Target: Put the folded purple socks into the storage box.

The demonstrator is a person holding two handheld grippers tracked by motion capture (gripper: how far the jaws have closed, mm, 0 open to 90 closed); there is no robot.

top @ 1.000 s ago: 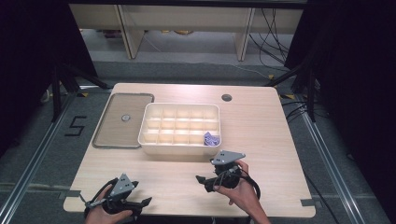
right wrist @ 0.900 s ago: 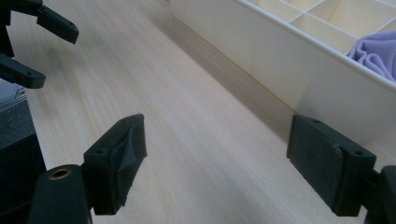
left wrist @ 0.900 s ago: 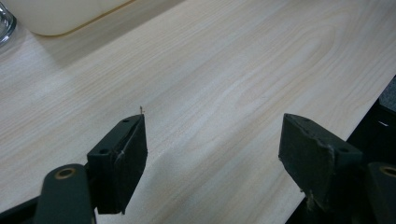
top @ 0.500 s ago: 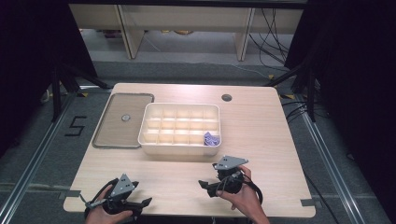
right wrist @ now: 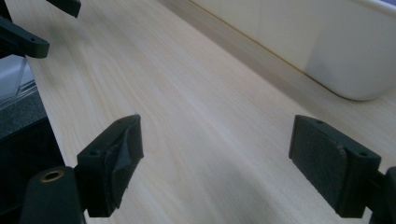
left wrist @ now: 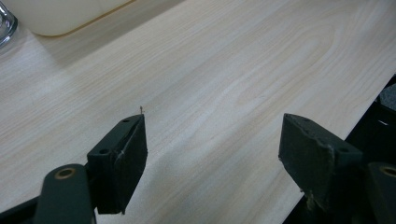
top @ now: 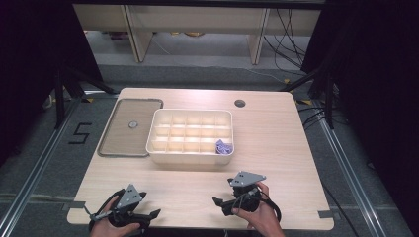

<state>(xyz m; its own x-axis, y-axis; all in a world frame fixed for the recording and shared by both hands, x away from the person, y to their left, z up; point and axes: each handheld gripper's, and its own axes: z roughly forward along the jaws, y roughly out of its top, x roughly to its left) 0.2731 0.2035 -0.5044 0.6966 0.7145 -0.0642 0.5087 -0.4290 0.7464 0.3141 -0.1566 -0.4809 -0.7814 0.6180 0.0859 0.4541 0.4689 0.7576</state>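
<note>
While both of my tools sit low at the near edge of the pale wood-grain table (top: 276, 133), neither one carries anything. My left gripper (top: 148, 216) rests near the front left corner, its jaws spread wide with bare tabletop between them; in the left gripper view (left wrist: 212, 154) the black pads frame nothing but wood, and a corner of the cream box shows far off at the top left. My right gripper (top: 221, 203) lies at the front right of centre, held in a hand (top: 259, 217), jaws likewise parted and empty; the right gripper view (right wrist: 215, 156) shows bare wood between the pads and the rounded wall of the box to the upper right.

That white plastic compartment box (top: 190, 159) stands at mid-table, well apart from both grippers. A small crumpled purple item (top: 224, 146) lies in its front right compartment. Just beside the box on its left lies a flat brown rectangular lid (top: 129, 140) with a small round knob at its centre.
</note>
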